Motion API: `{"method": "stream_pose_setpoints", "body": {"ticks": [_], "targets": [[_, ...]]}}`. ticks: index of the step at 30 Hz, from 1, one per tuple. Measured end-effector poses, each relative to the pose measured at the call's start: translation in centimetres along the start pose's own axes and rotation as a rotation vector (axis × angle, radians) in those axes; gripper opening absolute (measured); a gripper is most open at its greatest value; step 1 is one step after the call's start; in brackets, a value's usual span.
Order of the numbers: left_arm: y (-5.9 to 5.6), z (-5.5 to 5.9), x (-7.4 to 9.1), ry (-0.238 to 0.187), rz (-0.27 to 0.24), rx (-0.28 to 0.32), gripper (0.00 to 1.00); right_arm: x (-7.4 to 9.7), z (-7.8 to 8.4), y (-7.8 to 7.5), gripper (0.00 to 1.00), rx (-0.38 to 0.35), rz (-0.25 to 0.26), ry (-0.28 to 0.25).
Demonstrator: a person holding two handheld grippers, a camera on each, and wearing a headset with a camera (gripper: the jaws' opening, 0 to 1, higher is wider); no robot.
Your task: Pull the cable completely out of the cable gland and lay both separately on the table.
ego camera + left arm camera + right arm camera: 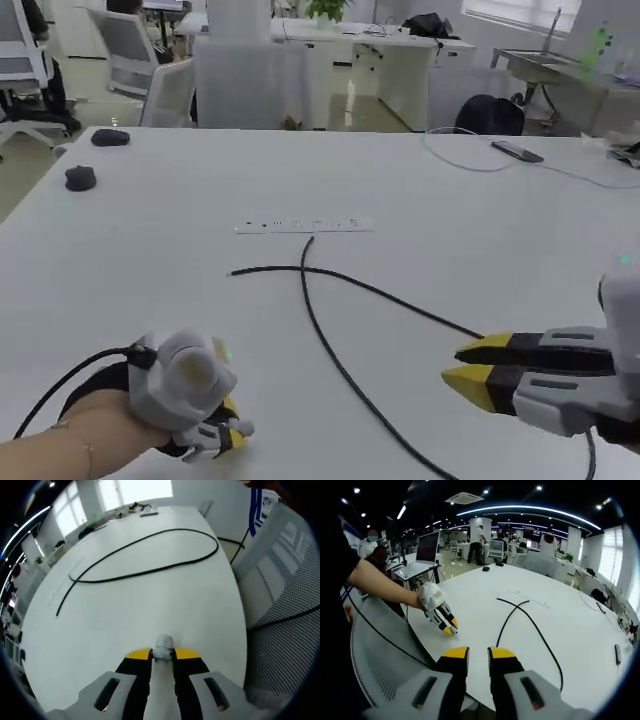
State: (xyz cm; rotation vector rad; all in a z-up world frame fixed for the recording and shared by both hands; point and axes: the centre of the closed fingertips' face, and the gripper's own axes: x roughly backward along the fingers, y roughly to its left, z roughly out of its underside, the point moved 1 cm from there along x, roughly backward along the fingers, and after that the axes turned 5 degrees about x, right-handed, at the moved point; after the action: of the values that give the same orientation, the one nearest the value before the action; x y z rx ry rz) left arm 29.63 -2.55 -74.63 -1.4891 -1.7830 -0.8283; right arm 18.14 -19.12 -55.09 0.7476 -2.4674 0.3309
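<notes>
- Head view: black cable [340,372] lies in a crossed loop on the white tabletop [150,260], both ends apparently bare. The right gripper [468,366] hovers nearby, slightly parted and empty.
- Left gripper view: left gripper [162,654] pinches the small white cable gland [163,643], probably light, hard and slippery.
- Right gripper view: the cable looks limp and could be gripped anywhere along its length.

no legible text or labels
</notes>
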Motion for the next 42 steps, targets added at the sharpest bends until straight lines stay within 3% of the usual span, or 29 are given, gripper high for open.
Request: {"method": "stream_pose_setpoints", "body": {"ticks": [6, 11, 15, 17, 21, 22, 24, 26, 31, 34, 36, 42], "targets": [[-0.2, 0.0, 0.1, -0.009, 0.015, 0.014, 0.31, 0.5, -0.3, -0.4, 0.15, -0.004, 0.024, -0.002], [-0.5, -0.7, 2.7, -0.042, 0.013, 0.029, 0.32, -0.2, -0.4, 0.0, 0.15, -0.002, 0.004, 0.014], [-0.3, -1.7, 6.9, -0.102, -0.042, 0.083, 0.33, -1.1, -0.2, 0.8, 0.16, 0.000, -0.040, 0.036], [-0.5, -1.8, 9.3, -0.121, -0.063, 0.100, 0.33, -1.7, -0.1, 1.4, 0.18, -0.002, -0.073, 0.047], [-1.1, -2.1, 14.3, -0.192, -0.097, 0.188, 0.33, -2.6, 0.0, 2.5, 0.19, -0.006, -0.118, 0.064], [-1.2, -2.0, 14.8, -0.195, -0.101, 0.191, 0.33, -2.8, 0.0, 2.7, 0.20, -0.006, -0.126, 0.069], [-1.7, -1.4, 17.4, -0.218, -0.125, 0.226, 0.32, -3.0, 0.3, 3.3, 0.21, -0.004, -0.146, 0.083], [-2.1, -1.0, 18.9, -0.239, -0.150, 0.255, 0.32, -3.1, 0.7, 3.6, 0.22, -0.006, -0.161, 0.098], [-2.3, 1.5, 22.4, -0.281, -0.270, 0.371, 0.31, -3.0, 1.6, 4.3, 0.25, -0.033, -0.180, 0.124], [-2.6, 2.5, 23.3, -0.311, -0.305, 0.448, 0.32, -2.6, 2.2, 4.6, 0.27, -0.047, -0.180, 0.142], [-2.9, 3.3, 23.6, -0.309, -0.331, 0.497, 0.32, -2.3, 2.6, 4.7, 0.28, -0.061, -0.177, 0.152], [-3.8, 4.4, 24.3, -0.352, -0.367, 0.626, 0.36, -1.7, 3.7, 5.5, 0.33, -0.130, -0.167, 0.167]]}}
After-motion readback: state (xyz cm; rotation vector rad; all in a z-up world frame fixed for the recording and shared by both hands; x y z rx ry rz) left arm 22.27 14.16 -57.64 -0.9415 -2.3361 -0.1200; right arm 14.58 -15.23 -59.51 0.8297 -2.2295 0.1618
